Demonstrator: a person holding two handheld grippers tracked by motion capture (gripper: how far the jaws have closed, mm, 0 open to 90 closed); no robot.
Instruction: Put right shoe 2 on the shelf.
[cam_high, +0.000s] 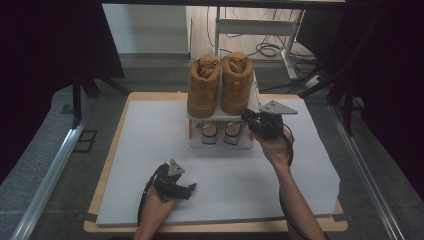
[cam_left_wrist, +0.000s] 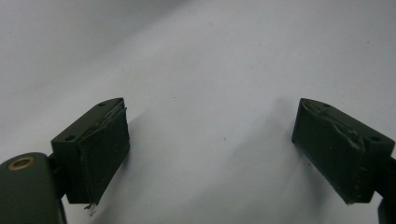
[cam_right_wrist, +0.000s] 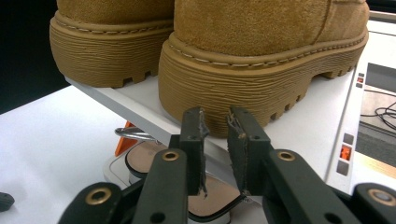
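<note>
Two tan suede boots, the left one (cam_high: 204, 87) and the right one (cam_high: 236, 85), stand heels toward me on the top shelf of a small white rack (cam_high: 220, 144). A pair of sandals (cam_high: 210, 132) lies on its lower level. My right gripper (cam_high: 246, 116) is held level at the rack's right front corner. In the right gripper view its jaws (cam_right_wrist: 215, 123) stand a narrow gap apart just before the nearer boot's ribbed heel (cam_right_wrist: 243, 88), with nothing pressed between them. My left gripper (cam_high: 192, 189) rests on the white sheet, jaws wide open (cam_left_wrist: 212, 140) and empty.
A white sheet (cam_high: 150, 165) covers the wooden table (cam_high: 112, 150). Behind the rack stand a white desk frame (cam_high: 255, 27) and loose cables (cam_high: 270, 50) on the floor. Black curtains hang at both sides. An orange part (cam_right_wrist: 125, 144) shows under the rack's shelf.
</note>
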